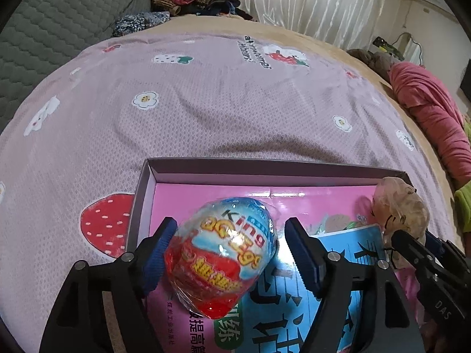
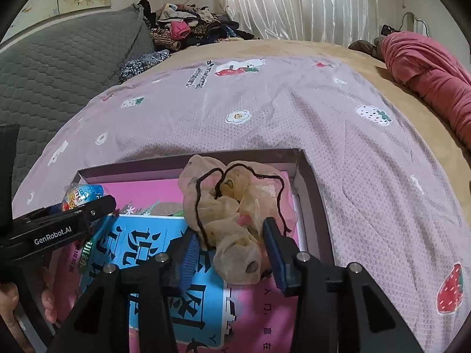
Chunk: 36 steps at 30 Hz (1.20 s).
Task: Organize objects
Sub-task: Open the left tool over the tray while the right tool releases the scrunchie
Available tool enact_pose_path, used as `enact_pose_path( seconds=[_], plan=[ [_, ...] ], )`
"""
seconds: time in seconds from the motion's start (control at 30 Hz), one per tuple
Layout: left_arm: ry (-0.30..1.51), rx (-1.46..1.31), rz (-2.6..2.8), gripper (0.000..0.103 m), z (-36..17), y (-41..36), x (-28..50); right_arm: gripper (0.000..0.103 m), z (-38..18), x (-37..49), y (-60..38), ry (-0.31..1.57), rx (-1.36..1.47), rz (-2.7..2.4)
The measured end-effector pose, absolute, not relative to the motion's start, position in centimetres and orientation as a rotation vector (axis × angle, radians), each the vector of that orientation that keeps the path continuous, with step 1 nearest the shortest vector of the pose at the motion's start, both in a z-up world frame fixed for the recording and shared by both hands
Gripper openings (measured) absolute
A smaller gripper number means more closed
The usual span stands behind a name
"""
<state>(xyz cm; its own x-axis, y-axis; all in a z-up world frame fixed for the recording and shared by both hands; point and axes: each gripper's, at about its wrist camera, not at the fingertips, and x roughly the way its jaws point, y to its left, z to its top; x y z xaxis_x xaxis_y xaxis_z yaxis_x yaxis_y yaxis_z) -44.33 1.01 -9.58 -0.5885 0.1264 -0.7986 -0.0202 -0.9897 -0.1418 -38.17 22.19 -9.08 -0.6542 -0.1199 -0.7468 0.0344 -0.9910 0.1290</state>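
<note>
Left wrist view. The left gripper [image 1: 226, 253] reaches over a shallow box [image 1: 265, 173] that lies on a bed [image 1: 206, 111] with a pink printed cover. A wrapped egg [image 1: 220, 259], foil in blue, white and red with yellow lettering, sits between the blue fingers [image 1: 159, 253]. The left finger lies against the egg's side; a clear gap shows between the egg and the right finger, so the hold is released. The egg rests over a pink book [image 1: 191, 326] and at the edge of a blue book [image 1: 294, 317], both inside the box. At the right edge the right gripper [image 1: 418, 253] enters, beside a beige pouch [image 1: 400, 206] at the box's far right corner.

Right wrist view. The right gripper [image 2: 235, 253] points into the same box [image 2: 312, 194]. The crumpled pouch [image 2: 229, 217], sheer beige with a black cord [image 2: 217, 194], lies between its fingers [image 2: 276, 253] in the far right part of the box, on the pink book [image 2: 259, 317] and partly over the blue book [image 2: 153, 250]. The left finger touches the fabric; the right finger stands just beside it with a small gap, so the fingers are parted and not clamped. The left gripper [image 2: 76, 217] shows at the left, with the egg [image 2: 82, 194] just beyond it at the box's far left. Part of a hand [image 2: 47, 300] is visible at the lower left.
</note>
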Motion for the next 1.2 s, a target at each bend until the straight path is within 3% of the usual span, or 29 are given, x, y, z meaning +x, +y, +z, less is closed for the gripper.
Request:
enact_pose_path(
  seconds=[0.63,1.2],
  plan=[
    [-0.148,-1.270,2.775,0.083,-6.3,0.8,-42.3,0.074,-7.0,-36.9,22.4,-0.164,1.221,-2.802],
    [-0.150,-1.137,2.852,0.085,-1.7,-0.3,-36.5,0.093,2.3,-29.4,21.4,-0.068,0.973,-2.913]
  ],
)
